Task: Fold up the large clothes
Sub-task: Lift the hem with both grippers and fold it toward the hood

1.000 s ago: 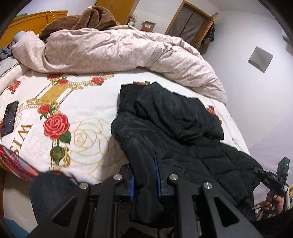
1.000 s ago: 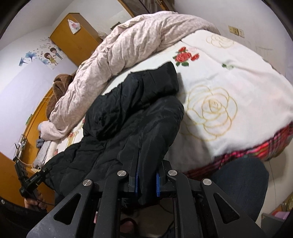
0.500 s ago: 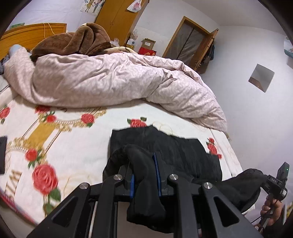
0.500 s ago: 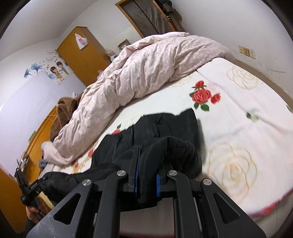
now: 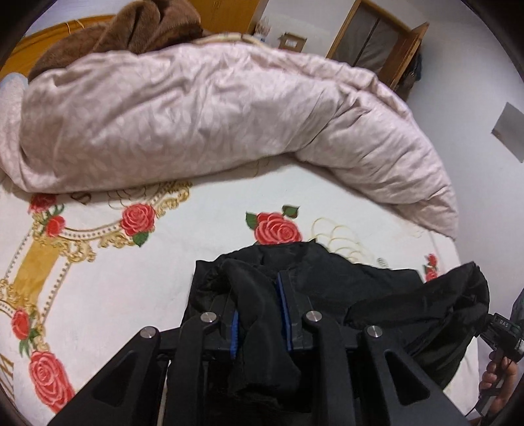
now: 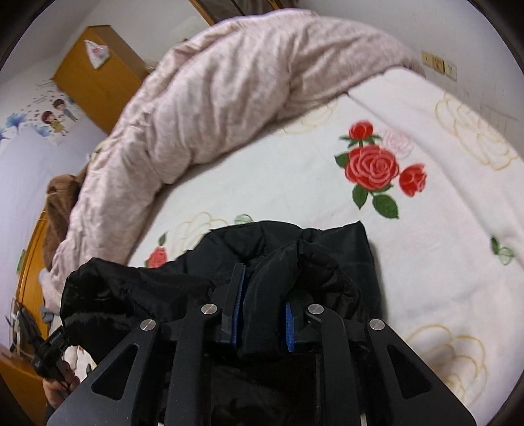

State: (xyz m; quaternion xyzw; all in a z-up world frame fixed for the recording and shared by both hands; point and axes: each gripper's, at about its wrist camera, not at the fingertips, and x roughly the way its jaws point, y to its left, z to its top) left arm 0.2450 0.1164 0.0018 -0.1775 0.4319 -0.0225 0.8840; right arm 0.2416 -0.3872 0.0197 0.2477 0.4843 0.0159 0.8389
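Note:
A large black padded jacket [image 5: 376, 291] lies bunched on the white rose-print blanket [image 5: 137, 281]; it also shows in the right wrist view [image 6: 330, 249]. My left gripper [image 5: 258, 291] is shut on a fold of the jacket's near edge and holds it above the layer on the bed. My right gripper [image 6: 265, 281] is shut on another fold of the same edge. Each gripper shows at the other view's edge, the right one [image 5: 501, 331] and the left one [image 6: 49, 354], with jacket cloth hanging between them.
A crumpled pale pink duvet [image 5: 203, 114] runs across the far side of the bed, also in the right wrist view [image 6: 209, 108]. A brown plush blanket [image 5: 144, 26] sits behind it. A yellow wardrobe [image 6: 95, 75] and a doorway [image 5: 376, 42] stand beyond.
Both grippers have lifted the jacket's near edge and carried it forward over the rest of the jacket, towards the duvet. The jacket now looks much shorter and doubled over.

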